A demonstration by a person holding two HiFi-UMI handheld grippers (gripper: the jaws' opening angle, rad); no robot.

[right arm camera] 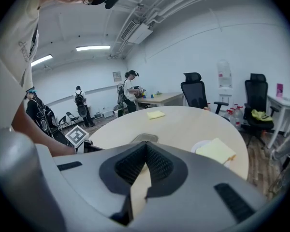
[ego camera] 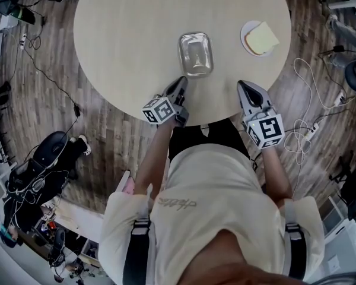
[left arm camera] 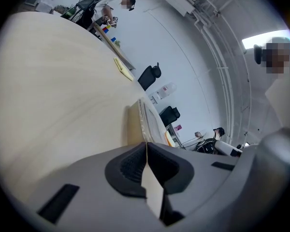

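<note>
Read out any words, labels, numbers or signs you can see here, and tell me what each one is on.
Nothing here reads clearly.
Script print on the person's shirt: too blurred to read.
On the left gripper and right gripper: only black-and-white square patterns, no letters or numbers.
Framed notice far across the room: too small to read.

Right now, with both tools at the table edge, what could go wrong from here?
1. The left tool is shut and points at the metal tin close ahead; pushed forward like that, it would likely shove the tin rather than grip it.
2. The plate with the yellow sponge sits near the table rim; a sweep of the shut right tool might knock it off.
</note>
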